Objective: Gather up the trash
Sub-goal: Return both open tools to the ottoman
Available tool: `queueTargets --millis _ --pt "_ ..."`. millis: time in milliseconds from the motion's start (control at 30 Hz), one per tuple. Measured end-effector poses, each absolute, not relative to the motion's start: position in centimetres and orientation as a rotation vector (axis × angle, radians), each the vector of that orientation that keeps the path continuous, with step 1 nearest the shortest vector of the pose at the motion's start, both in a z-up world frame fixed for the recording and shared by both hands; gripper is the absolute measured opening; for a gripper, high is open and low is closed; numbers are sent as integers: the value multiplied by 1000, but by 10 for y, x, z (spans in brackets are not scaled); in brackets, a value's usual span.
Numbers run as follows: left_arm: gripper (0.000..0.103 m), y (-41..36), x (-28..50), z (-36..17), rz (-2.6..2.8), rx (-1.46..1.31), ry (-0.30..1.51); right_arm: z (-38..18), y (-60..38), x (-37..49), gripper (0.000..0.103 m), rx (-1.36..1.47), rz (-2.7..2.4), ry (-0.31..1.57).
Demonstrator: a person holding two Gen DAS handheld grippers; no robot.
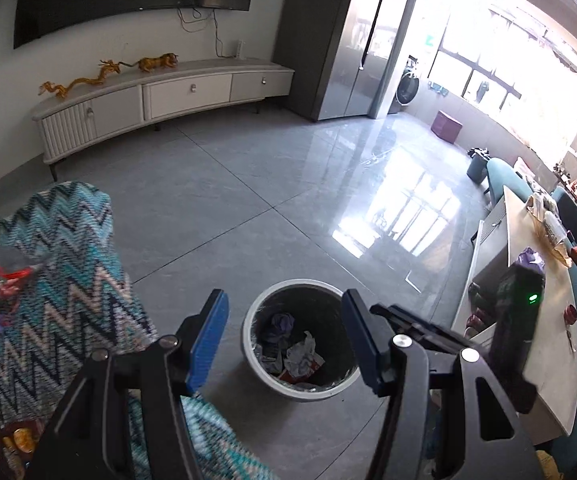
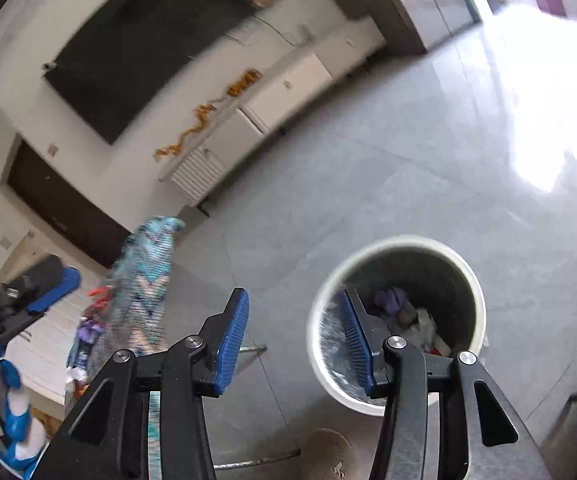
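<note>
While both grippers hang over the floor, their jaws stand part open and empty.

Left gripper frames the trash bin holding crumpled trash; right gripper sits at the bin's near-left rim. More litter lies on the zigzag blanket.

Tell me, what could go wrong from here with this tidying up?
Both the left gripper and the right gripper are open and empty above the trash bin. More litter lies on the zigzag blanket; a grab there might snag fabric. A careless swing could tip the bin.
</note>
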State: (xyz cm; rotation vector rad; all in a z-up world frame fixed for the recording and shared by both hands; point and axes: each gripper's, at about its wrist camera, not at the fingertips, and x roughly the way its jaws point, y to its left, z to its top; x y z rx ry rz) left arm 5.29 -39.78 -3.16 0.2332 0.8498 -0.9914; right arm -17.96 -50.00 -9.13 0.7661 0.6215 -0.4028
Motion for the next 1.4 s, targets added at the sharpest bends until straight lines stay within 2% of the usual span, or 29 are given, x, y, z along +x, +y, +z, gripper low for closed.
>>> queueTargets --millis 267,567,633,733,1067,1167,1400 --pt "57 -322 47 4 -916 204 767 -10 -436 -173 48 610 -303 498" --pt "57 -231 44 34 -819 177 679 52 -360 -168 48 470 -198 424" --pt "57 -205 48 38 -796 151 672 63 -344 -168 53 451 -175 407" --pt "57 -165 55 42 -750 109 657 76 -323 -169 54 423 -153 393" --pt "58 -28 80 31 -563 -4 647 99 -255 -146 54 338 -58 414" --pt "69 5 86 21 -510 -32 658 95 -240 -137 54 330 -27 436" --pt "69 52 101 2 -455 -102 684 79 -215 -113 55 308 16 502"
